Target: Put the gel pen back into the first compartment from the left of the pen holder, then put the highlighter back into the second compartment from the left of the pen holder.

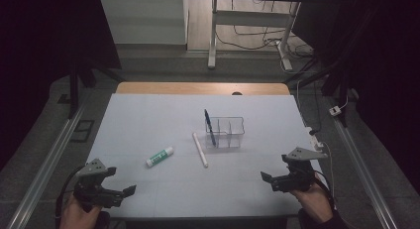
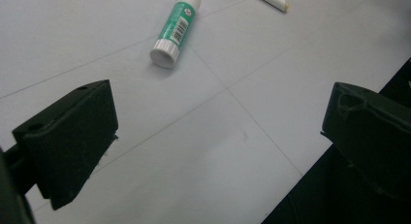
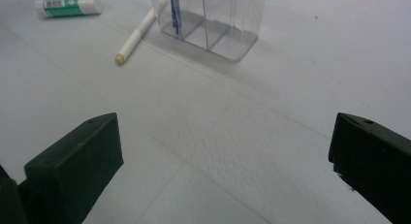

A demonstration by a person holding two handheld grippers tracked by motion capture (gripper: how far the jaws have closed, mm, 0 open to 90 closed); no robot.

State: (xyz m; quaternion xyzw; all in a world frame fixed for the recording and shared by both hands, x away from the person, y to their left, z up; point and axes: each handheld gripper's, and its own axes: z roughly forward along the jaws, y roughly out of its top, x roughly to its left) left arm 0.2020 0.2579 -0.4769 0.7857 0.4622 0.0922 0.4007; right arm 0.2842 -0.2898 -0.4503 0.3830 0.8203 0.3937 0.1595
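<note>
I see the glue stick [image 2: 174, 29] lying on the table [image 1: 148, 120] ahead of my left gripper [image 2: 218, 136], jaws wide apart and empty; its green label carries a barcode, text unreadable. Beyond my right gripper [image 3: 225, 161], jaws also apart, lie a white pen [image 3: 138, 35] and a clear organizer [image 3: 213, 20] holding a blue pen [image 3: 174, 10].

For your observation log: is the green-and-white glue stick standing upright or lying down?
Lying down: the green-and-white glue stick rests lengthwise on the white table.
</note>
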